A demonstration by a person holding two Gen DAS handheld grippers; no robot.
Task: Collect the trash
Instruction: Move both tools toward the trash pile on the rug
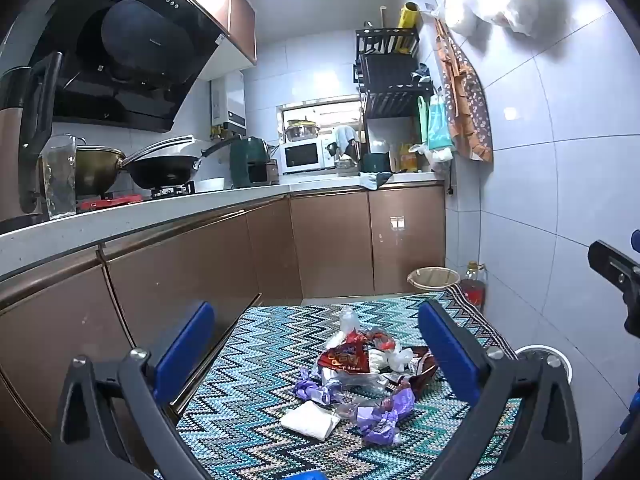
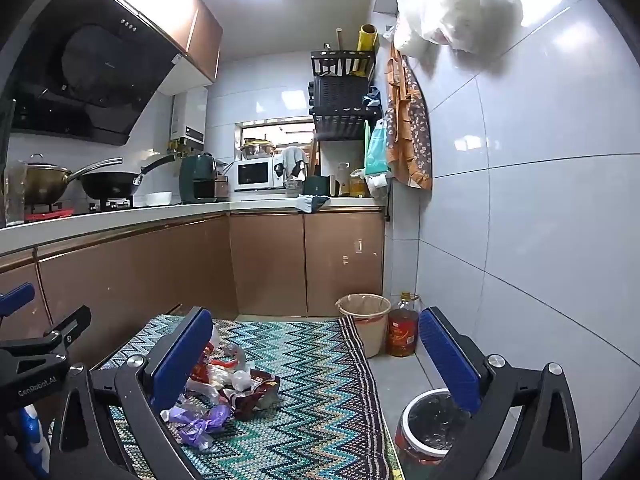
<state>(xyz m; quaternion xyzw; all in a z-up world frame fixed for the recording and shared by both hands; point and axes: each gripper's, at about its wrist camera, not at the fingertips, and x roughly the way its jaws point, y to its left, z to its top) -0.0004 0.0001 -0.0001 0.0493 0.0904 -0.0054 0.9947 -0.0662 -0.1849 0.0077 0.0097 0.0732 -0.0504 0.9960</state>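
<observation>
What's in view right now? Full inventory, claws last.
trash pile: one heap, red, purple, white and clear wrappers, on the mat
folded white tissue: 1, white, near edge of the pile
zigzag mat: 1, teal, black and white, on the floor
lined bin: 1, beige, far corner by the wall
oil bottle: 1, amber with red label, beside that bin
black-lined bin: 1, white rim, right of the mat
wok: 1, black, on the stove
microwave: 1, white, on the back counter
left claw: blue pads, open, empty
right claw: blue pads, open, empty
</observation>
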